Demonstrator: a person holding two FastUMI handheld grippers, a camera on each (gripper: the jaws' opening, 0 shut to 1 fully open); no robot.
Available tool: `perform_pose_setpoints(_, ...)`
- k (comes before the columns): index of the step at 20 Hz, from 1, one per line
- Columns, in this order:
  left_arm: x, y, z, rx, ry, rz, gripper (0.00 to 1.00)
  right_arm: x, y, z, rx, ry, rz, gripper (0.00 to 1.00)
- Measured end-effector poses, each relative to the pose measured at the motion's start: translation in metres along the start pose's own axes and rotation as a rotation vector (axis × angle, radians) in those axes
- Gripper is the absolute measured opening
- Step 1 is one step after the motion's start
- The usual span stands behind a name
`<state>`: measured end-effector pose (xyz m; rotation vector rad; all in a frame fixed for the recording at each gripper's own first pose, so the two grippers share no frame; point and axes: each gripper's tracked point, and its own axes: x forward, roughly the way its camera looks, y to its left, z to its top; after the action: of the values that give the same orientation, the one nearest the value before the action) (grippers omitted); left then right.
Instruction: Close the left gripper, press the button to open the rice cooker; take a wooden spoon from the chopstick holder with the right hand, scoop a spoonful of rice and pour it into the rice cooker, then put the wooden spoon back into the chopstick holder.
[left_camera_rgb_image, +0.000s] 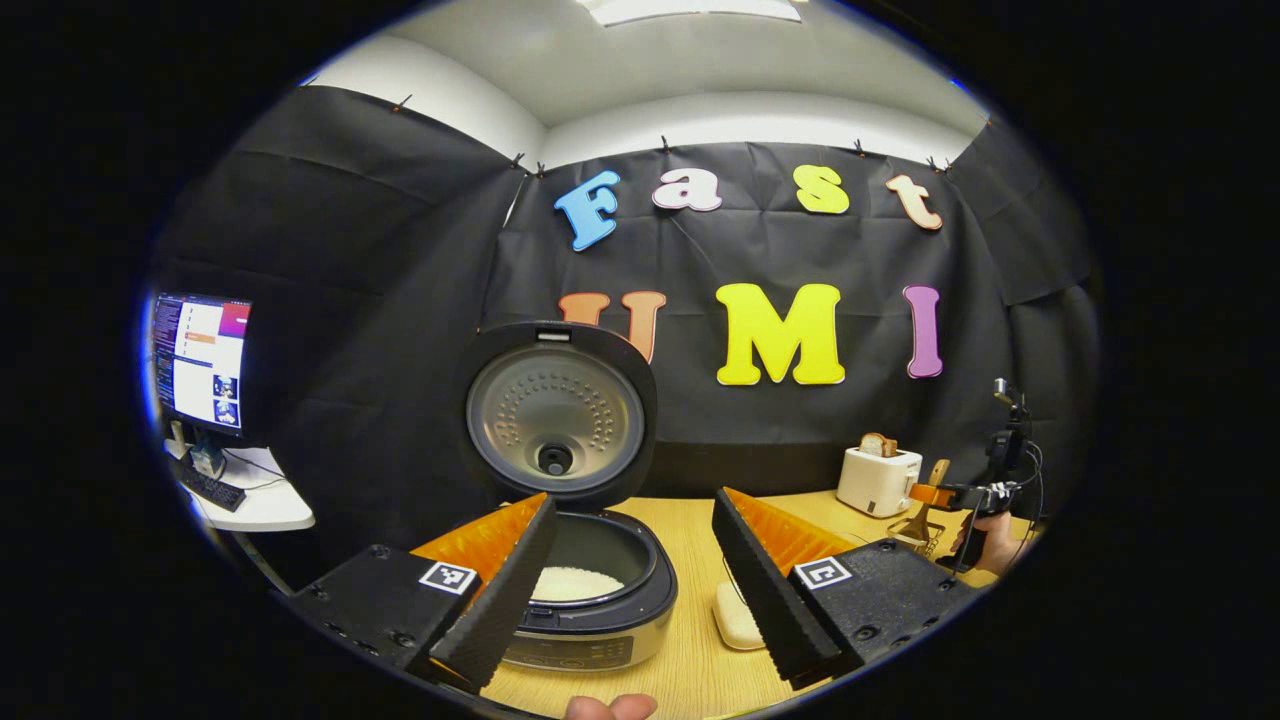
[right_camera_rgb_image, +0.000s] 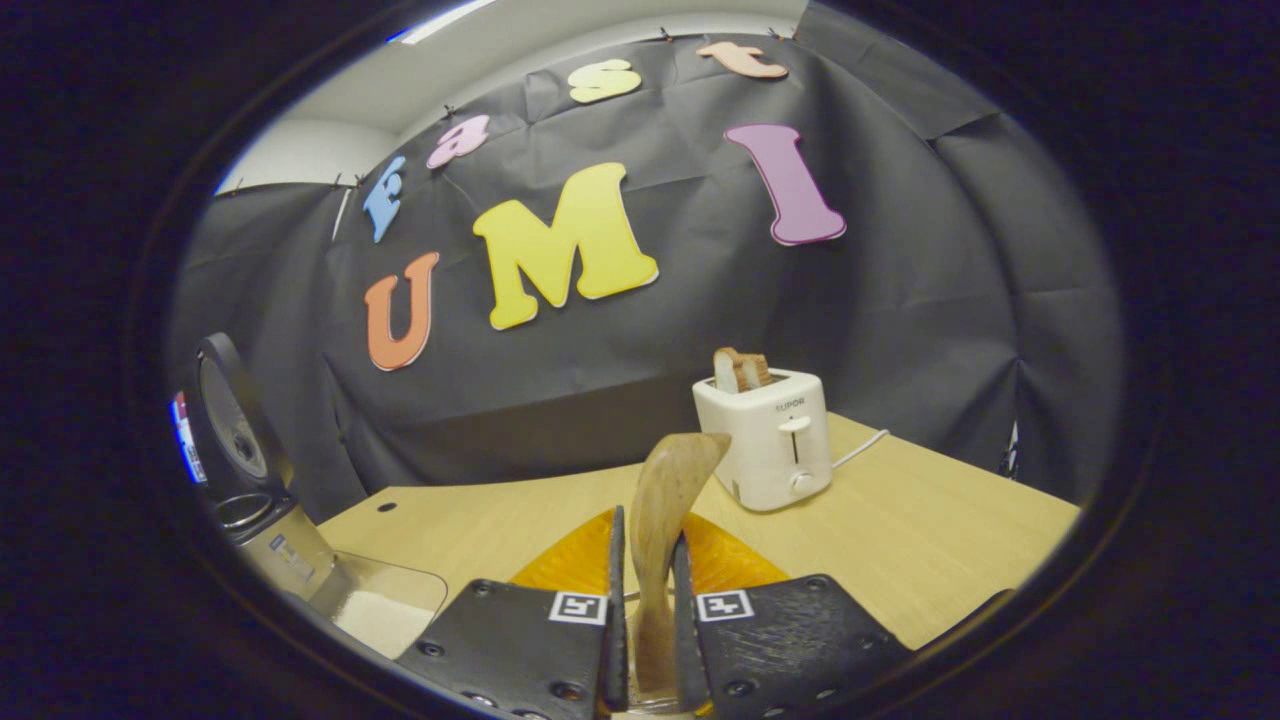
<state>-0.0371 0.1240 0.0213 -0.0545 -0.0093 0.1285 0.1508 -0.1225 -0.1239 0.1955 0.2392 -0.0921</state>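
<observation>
Nearest the camera in the right gripper view, the right hand-held gripper (right_camera_rgb_image: 647, 600) has both fingers pressed against the handle of the wooden spoon (right_camera_rgb_image: 665, 510), whose bowl stands upright just ahead of the fingertips. In the left gripper view, the left hand-held gripper (left_camera_rgb_image: 630, 570) is spread wide and empty, with the rice cooker (left_camera_rgb_image: 585, 590) just ahead of it, its lid (left_camera_rgb_image: 560, 412) raised and rice lying in the pot.

The button step looks done; the spoon appears to be either leaving or returning to the chopstick holder (left_camera_rgb_image: 925, 530), and I cannot tell which. If leaving, the next move is to lift it clear and carry it to the rice dish (right_camera_rgb_image: 385, 610), low at the right hand-held gripper's left.

A toaster (right_camera_rgb_image: 770, 440) holding bread stands on the surface (right_camera_rgb_image: 900, 540) ahead and to the right, apart from that path.
</observation>
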Motion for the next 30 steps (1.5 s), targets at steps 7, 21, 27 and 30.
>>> perform_pose_setpoints(7, 0.001, -0.023, 0.018, -0.004, -0.026, -0.018, 0.99, -0.016, -0.031, 0.024, 0.018, -0.066, -0.023, 0.88)
perform_pose_setpoints(21, 0.128, 0.007, 0.127, 0.128, 0.057, 0.036, 0.94, -0.095, -0.005, 0.097, -0.195, -0.294, 0.105, 0.95)
perform_pose_setpoints(27, 0.175, 0.043, 0.152, 0.141, 0.111, 0.068, 0.98, -0.127, 0.023, 0.091, -0.156, -0.304, 0.194, 0.92)
perform_pose_setpoints(30, 0.196, 0.054, 0.150, 0.055, 0.187, 0.056, 0.98, -0.144, 0.036, 0.092, -0.169, -0.332, 0.218, 0.95)
